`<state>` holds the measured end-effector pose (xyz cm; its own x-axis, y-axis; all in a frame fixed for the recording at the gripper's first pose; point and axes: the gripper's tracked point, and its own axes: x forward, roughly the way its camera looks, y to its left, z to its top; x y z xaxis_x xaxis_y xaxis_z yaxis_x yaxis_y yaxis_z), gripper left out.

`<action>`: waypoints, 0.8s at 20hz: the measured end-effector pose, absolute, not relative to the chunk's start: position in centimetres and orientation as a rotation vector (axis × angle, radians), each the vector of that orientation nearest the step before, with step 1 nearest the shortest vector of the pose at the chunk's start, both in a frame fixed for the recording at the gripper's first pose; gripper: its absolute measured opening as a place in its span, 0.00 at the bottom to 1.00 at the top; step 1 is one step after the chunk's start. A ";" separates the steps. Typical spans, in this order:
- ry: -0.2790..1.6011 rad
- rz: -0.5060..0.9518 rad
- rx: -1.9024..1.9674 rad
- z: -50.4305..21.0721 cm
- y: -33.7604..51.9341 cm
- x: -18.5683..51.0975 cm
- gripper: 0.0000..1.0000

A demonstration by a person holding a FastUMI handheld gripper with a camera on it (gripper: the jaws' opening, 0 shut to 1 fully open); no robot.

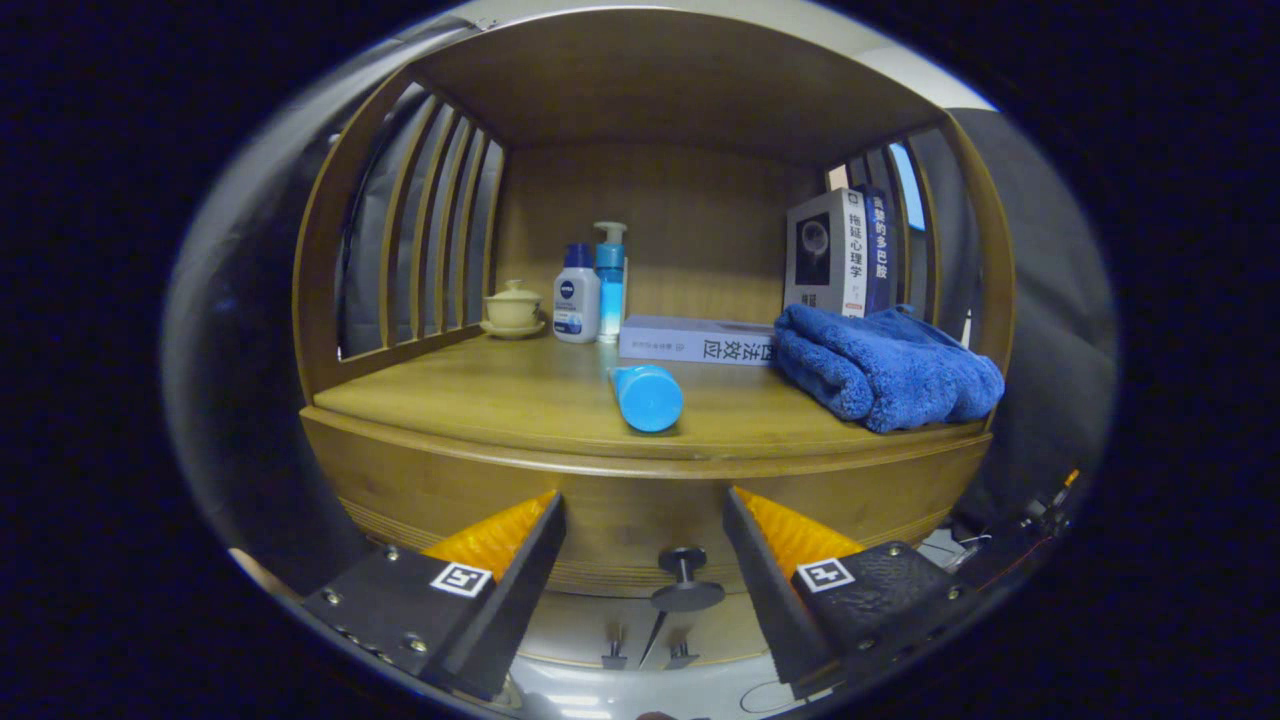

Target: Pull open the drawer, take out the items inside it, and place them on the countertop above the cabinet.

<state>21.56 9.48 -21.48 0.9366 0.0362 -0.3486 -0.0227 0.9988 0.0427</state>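
My gripper point(645, 505) is open, its fingers spread wide in front of the wooden cabinet's drawer front point(640, 510). The drawer's dark round knob point(685, 578) sits between the fingers, low and slightly toward the right one, untouched. The drawer looks closed; its contents are hidden. Above it runs the wooden countertop point(480, 395), where a blue tube point(647, 396) lies on its side near the front edge.
On the countertop sit a folded blue towel point(885, 365) at the right, a flat white box point(697, 340), upright books point(840, 252), a white bottle point(577, 296), a blue pump bottle point(610, 275) and a lidded cup point(512, 308). Slatted wooden sides and a roof enclose the shelf.
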 end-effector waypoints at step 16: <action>0.126 0.058 -0.009 -4.9 4.8 16.4 0.96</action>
